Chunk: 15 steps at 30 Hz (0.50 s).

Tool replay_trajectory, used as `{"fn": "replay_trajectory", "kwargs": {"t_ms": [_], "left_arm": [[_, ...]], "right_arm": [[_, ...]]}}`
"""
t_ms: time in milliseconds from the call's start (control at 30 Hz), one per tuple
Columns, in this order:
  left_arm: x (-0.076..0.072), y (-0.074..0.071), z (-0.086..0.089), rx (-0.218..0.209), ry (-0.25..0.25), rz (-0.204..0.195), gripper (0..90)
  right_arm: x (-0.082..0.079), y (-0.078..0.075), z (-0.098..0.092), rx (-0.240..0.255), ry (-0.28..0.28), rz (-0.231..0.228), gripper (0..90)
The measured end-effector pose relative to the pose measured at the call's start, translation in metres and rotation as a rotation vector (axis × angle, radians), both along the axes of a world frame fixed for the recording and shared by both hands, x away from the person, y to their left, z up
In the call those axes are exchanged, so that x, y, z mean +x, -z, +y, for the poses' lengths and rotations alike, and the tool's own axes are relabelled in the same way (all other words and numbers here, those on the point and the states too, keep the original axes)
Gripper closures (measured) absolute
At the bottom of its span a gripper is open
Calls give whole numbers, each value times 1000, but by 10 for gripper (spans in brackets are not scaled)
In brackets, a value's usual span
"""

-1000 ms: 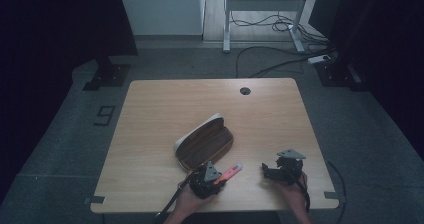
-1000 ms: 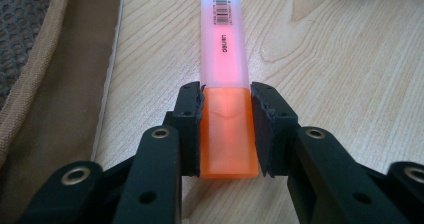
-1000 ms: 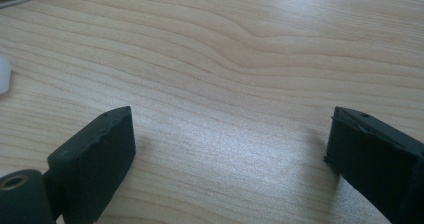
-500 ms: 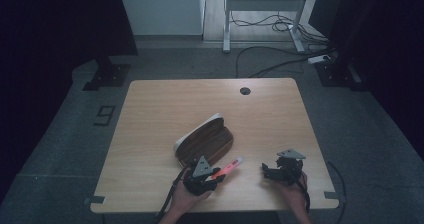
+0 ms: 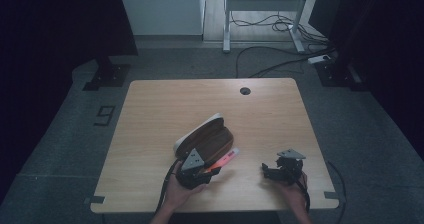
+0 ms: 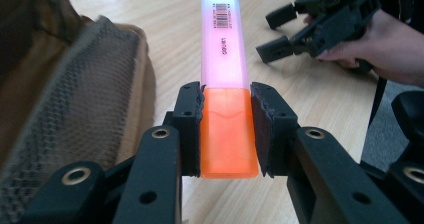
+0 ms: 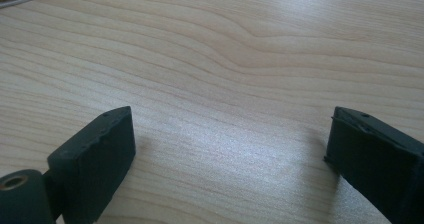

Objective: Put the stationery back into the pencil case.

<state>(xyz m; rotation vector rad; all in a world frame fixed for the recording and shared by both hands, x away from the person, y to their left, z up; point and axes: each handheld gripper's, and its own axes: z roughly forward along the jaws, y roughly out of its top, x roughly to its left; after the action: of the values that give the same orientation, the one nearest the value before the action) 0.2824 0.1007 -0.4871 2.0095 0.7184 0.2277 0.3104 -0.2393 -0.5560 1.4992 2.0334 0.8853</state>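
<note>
Since the earlier frame, my left gripper [image 5: 212, 166] has swung the highlighter [image 6: 224, 79] toward the open pencil case [image 5: 205, 139] near the counter's [image 5: 150, 114] front edge. Fingers [image 6: 189, 129] clamp its orange cap; the translucent pink barrel could snag the mesh. Right gripper [image 5: 272, 170] rests wide, empty.

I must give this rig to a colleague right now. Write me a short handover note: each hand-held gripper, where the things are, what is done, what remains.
Left hand-held gripper: shut on the highlighter, gripping its orange cap end; the pink barrel points forward, above the table.
Right hand-held gripper: open and holding nothing, low over bare wood at the person's right.
Pencil case: lies open near the table's middle, just left of the highlighter.
Done: highlighter picked up.
Left: probably put it into the pencil case, then close the case; the right one could steady it.
</note>
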Motion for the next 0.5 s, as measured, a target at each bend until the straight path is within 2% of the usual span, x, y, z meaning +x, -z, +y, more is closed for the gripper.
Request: {"fn": "replay_trajectory", "kwargs": {"t_ms": [333, 500], "left_arm": [[12, -18, 17, -7, -38, -25, 671], [19, -19, 23, 12, -58, -27, 671]], "right_arm": [[0, 0, 0, 0, 0, 0, 51], [0, 0, 0, 0, 0, 0, 51]]}}
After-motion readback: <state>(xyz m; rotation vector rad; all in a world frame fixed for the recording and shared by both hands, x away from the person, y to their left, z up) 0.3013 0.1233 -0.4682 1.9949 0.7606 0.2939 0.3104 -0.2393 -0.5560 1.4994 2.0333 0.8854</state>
